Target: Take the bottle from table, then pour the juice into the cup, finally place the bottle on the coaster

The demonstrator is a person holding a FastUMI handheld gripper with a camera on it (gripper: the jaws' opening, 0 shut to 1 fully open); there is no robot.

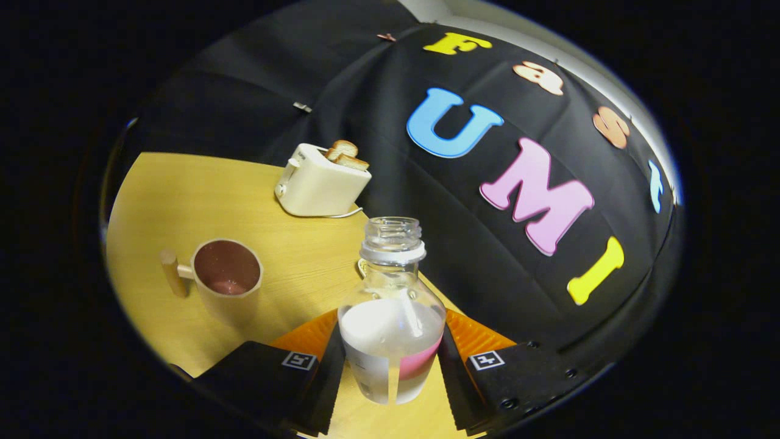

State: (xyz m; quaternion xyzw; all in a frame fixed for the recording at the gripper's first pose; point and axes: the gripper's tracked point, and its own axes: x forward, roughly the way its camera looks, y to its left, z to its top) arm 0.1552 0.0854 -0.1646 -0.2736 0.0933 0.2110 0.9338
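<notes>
So over the table [183, 189] the gripper [390, 360] is clamped on the uncapped bottle [391, 317], which sits pretty much upright between both fingers, and the cup [226, 275] is off to its left, mouth up.

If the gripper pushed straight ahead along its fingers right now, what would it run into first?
Nothing new at first: the gripper is shut on the uncapped bottle, which would travel with it. Beyond the bottle, a small rim, perhaps the coaster, peeks out, then the booth wall; depth is hard to judge.
</notes>
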